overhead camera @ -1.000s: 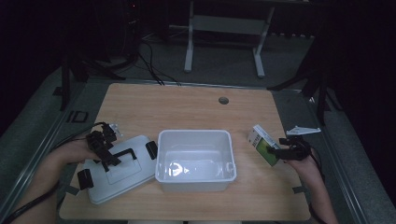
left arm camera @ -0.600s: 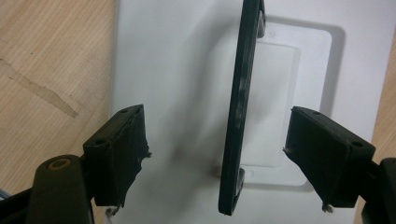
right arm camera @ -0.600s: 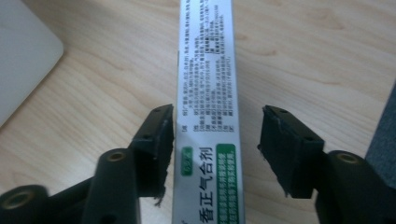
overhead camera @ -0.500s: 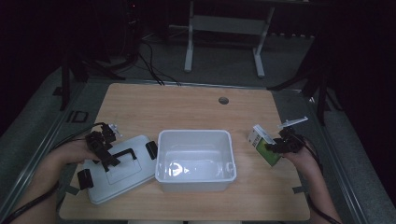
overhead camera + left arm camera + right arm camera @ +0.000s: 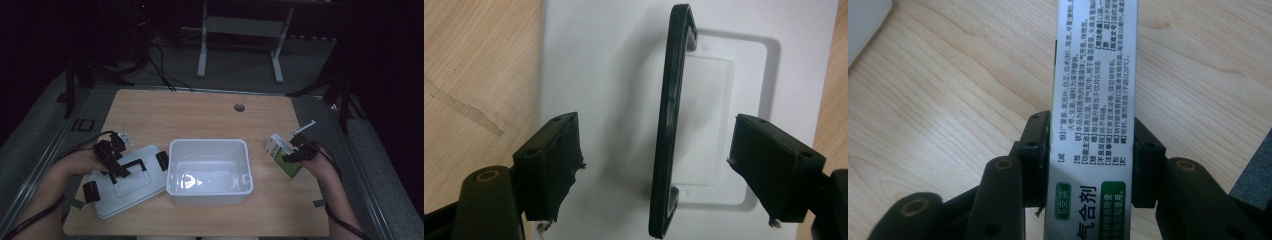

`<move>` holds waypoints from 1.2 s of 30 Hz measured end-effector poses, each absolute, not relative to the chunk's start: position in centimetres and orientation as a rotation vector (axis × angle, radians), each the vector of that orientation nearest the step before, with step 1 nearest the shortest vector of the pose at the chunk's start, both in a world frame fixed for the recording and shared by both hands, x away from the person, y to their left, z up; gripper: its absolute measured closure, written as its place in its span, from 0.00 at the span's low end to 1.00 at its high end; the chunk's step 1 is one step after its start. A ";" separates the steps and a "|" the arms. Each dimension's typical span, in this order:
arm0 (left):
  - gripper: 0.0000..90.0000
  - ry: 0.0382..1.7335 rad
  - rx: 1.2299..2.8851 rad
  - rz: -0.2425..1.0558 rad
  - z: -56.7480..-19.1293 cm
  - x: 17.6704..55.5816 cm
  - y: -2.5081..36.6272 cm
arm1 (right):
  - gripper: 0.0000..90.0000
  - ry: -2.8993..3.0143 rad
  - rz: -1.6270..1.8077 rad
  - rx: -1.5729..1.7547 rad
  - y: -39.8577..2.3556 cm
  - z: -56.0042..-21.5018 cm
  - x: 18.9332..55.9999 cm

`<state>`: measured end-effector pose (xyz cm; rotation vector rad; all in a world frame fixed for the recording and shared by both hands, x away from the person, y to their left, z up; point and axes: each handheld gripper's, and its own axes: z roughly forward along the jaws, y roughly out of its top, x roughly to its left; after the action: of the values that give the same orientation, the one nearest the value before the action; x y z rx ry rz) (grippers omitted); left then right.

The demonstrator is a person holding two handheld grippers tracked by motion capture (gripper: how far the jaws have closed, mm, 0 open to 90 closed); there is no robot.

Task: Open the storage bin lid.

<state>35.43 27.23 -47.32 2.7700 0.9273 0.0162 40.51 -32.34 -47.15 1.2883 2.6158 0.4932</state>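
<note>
Your right gripper (image 5: 1093, 165) has just been closing, and its fingers (image 5: 1037, 150) now pinch the narrow sides of the small printed carton (image 5: 1095, 100), a white and green box that lies near the right edge of the tabletop (image 5: 210, 115), well apart from the open white bin (image 5: 209, 172) in the middle. The grip sits low on one end of the carton, so most of its length sticks out past the fingers. If you lift fast or swing it toward the bin, that long end could pivot in the pads and the carton could twist or slip out. A hard squeeze could also dent the thin cardboard walls.

Your left gripper (image 5: 659, 165) hangs over the white lid (image 5: 125, 182) beside the bin, fingers (image 5: 551, 160) spread and pressing nothing, with the lid's black handle (image 5: 669, 125) standing between them. Closing there without centring could push the handle sideways and skid the lid against the bin.

Your right forearm comes in from the lower right, wrist turned inward so the gripper points toward the table's middle. Your left hand rests low over the lid, gripper aimed down at it.
</note>
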 end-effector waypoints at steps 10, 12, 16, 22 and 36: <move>0.23 0.928 2.769 0.013 -47.5 35.4 27.2 | 0.71 2.618 0.472 1.283 -32.4 -46.9 40.6; 0.23 0.930 2.765 0.011 -47.5 35.4 27.2 | 0.71 2.629 0.462 1.273 -32.4 -46.8 40.5; 0.23 0.934 2.768 0.016 -47.5 35.4 27.2 | 0.71 2.658 0.458 1.257 -32.6 -46.5 40.6; 0.23 0.929 2.776 0.021 -47.5 35.4 27.2 | 0.71 2.680 0.443 1.242 -32.4 -45.9 40.6; 0.23 0.931 2.778 0.028 -47.1 35.3 27.2 | 0.71 2.722 0.437 1.107 -31.6 -42.0 40.0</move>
<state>35.32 27.21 -47.09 2.7780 0.9309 0.0283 40.04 -31.56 -42.00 1.1066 2.7215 0.4368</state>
